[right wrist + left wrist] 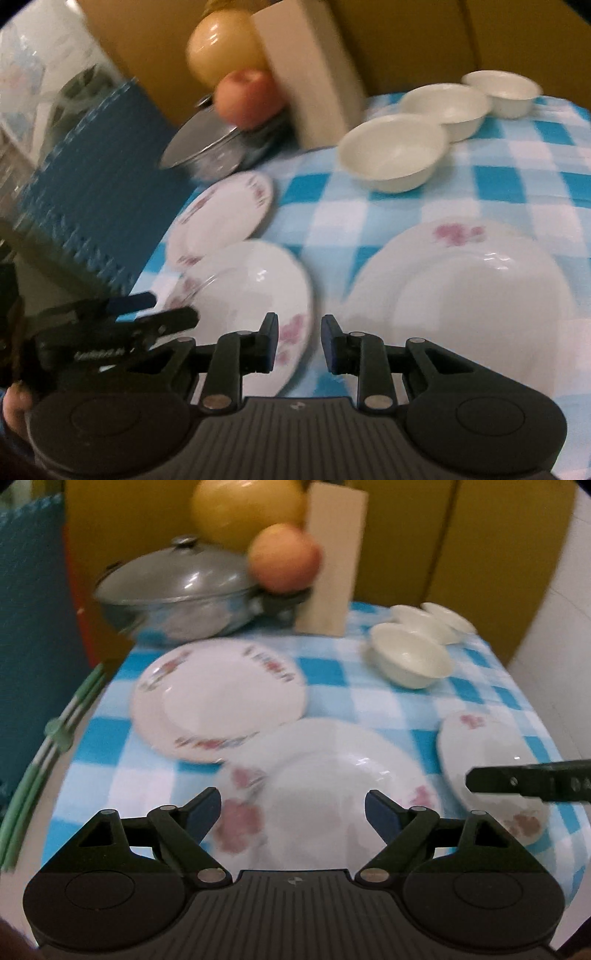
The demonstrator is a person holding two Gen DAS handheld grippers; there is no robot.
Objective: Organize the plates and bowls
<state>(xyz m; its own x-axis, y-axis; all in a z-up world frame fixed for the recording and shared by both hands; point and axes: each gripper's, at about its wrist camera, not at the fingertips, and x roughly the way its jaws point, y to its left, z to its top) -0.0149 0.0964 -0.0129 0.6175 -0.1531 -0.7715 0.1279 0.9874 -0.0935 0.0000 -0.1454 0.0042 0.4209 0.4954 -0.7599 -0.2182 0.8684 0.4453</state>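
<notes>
Three white floral plates lie on the checked cloth: one at the back left (221, 701), one in the middle (332, 794) and one to the right (491, 775). My left gripper (291, 808) hovers open above the middle plate, nothing between its fingers. A finger of my right gripper (517, 781) reaches in over the right plate. In the right wrist view my right gripper (300, 339) stands narrowly open and empty, between the middle plate (251, 288) and the right plate (472, 295). Three cream bowls (395, 155) (447, 107) (502, 88) sit in a row at the back right.
A lidded metal pot (177, 590), an apple (284, 557), a large yellow fruit (247, 509) and a cardboard box (332, 561) crowd the back. Green and white sticks (37, 775) lie along the table's left edge beside a teal panel (33, 627).
</notes>
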